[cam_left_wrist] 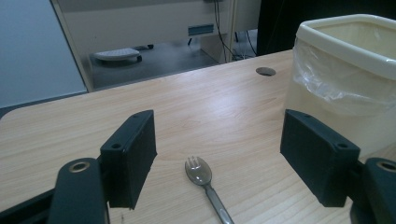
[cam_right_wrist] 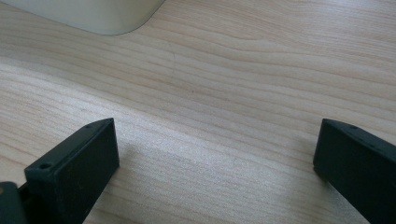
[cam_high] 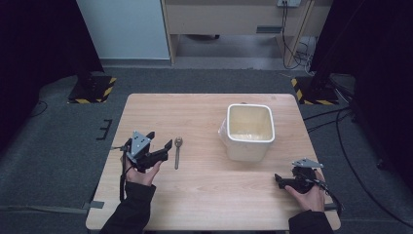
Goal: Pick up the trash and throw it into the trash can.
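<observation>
Your left gripper (cam_high: 160, 141), jaws spread wide, sits near the tabletop's (cam_high: 195, 204) left edge; the spork (cam_left_wrist: 204, 181) lies flat between them, untouched. Your right gripper (cam_high: 282, 181) gapes too.

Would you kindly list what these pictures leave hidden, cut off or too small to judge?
- Spork: in the left gripper view the bottom edge cuts off its handle end; in the high view it is too small to read its tines.
- Lined bin: the right gripper view shows just a base corner, cut by the top edge; the left gripper view crops its right side.
- Bin floor: in the high view, too pale and blurred to tell whether anything lies inside.
</observation>
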The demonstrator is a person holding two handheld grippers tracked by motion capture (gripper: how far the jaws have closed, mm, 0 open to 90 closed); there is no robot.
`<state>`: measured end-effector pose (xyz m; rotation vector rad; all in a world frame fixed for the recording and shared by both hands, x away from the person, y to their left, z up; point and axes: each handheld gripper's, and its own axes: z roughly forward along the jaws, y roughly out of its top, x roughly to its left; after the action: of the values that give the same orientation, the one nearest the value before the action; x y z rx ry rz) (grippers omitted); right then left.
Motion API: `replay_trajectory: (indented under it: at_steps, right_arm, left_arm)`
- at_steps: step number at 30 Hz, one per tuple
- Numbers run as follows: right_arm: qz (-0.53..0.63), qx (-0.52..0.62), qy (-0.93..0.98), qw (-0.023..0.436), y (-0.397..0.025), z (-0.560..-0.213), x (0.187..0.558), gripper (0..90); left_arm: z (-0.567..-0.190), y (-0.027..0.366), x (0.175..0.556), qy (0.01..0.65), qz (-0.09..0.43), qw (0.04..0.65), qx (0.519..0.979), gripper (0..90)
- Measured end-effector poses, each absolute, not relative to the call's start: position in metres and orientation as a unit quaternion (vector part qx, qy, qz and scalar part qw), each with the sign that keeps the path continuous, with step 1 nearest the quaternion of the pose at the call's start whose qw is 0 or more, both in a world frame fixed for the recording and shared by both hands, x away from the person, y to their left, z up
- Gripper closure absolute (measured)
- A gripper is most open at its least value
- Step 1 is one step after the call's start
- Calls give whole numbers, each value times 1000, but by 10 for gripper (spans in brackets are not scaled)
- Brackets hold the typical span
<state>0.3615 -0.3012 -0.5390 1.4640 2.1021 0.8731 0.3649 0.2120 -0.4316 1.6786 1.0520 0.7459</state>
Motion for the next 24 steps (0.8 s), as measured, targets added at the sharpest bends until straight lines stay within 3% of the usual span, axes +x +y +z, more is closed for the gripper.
replay_trajectory:
  at_steps: [24]
  right_arm:
    - [315,528,758,216,-301,-539,361,4]
  left_arm:
    - [-481,178,404,442,283,439,729,303]
